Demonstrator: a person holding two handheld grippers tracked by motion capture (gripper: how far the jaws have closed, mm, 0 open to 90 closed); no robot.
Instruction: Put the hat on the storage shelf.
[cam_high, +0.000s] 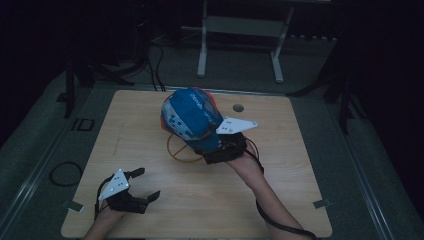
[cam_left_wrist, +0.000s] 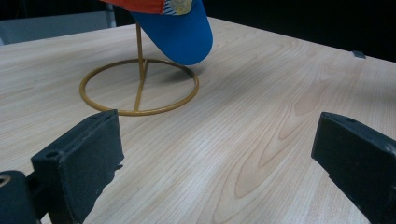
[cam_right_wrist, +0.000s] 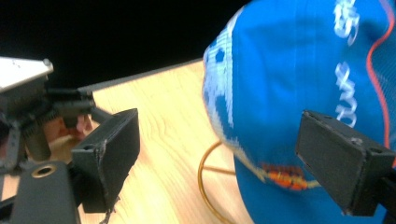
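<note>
Blue cap (cam_high: 192, 117) on stand, right tongs (cam_high: 210, 148) open beside brim.

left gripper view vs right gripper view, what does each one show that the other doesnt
Left gripper view: the stand's whole ring base with its upright rod, and the cap's plain blue brim hanging over it.
Right gripper view: white lettering on the cap's crown, and the left gripper farther off.
Both: the blue cap, the yellow wire stand, the wooden table, and open black jaws.

Blue cap (cam_left_wrist: 180, 32) crown beyond left gripper view's top edge
</note>
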